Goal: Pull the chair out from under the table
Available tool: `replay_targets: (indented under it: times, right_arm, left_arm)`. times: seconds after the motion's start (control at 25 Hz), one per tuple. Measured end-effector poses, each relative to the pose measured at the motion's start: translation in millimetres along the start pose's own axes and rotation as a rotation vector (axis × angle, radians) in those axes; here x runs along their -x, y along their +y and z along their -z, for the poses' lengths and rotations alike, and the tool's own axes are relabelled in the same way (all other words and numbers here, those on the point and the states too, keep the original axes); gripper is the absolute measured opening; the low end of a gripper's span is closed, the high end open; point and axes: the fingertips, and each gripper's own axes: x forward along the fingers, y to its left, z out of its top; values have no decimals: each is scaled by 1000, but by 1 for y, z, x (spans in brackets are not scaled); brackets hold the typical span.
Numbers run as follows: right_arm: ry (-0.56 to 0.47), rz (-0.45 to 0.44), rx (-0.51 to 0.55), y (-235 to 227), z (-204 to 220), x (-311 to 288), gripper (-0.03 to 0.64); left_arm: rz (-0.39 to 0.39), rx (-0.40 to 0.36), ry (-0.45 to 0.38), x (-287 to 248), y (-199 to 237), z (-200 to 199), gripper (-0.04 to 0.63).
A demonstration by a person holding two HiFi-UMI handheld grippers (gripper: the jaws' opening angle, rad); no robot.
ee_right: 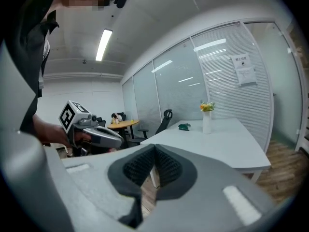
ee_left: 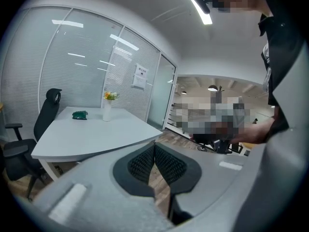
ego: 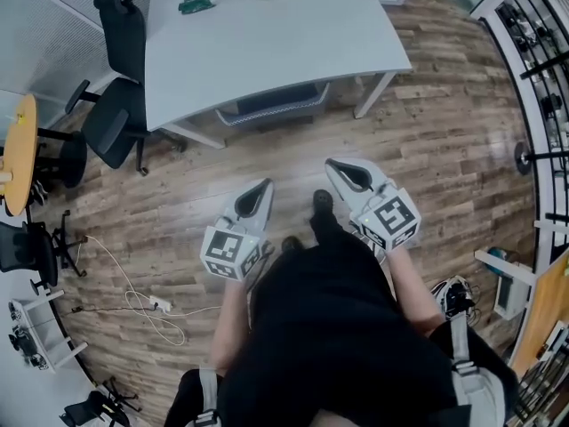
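Observation:
A black office chair (ego: 120, 87) stands at the left end of the white table (ego: 267, 60), its seat partly under the tabletop. It also shows in the left gripper view as the chair (ee_left: 29, 134) beside the table (ee_left: 96, 137), and far off in the right gripper view as the chair (ee_right: 165, 120). My left gripper (ego: 261, 188) and right gripper (ego: 343, 167) hang side by side over the wood floor, well short of the table and apart from the chair. Both are shut with nothing between the pads, as seen at the left gripper (ee_left: 154, 146) and the right gripper (ee_right: 154, 149).
On the table lie a green object (ego: 196, 4) and a white vase (ee_left: 106, 110) with flowers. A yellow round table (ego: 20, 154) and more black chairs (ego: 27, 247) stand at the left. A power strip with white cable (ego: 147, 308) lies on the floor. Shelving (ego: 533, 60) lines the right side.

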Motion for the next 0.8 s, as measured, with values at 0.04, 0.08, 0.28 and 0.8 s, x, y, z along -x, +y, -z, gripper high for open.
replay_targets:
  times: [0.04,0.08,0.28,0.8]
  right_arm:
    - [6,-8,3,-5,0,-2,3]
    - [12,-15,5,-11,1,-5,3]
    - [54,-46,8,-37,10,-14,3]
    - [162,-119,27,-73,38,-38,104]
  left_arm:
    - [-2,0,4,-6,0,-2,11]
    - [-5,1,9,-12,1,-4,11]
    - [-30,13,32,-37,3,-5,12]
    - [-82,59,81,-69,5,4,14]
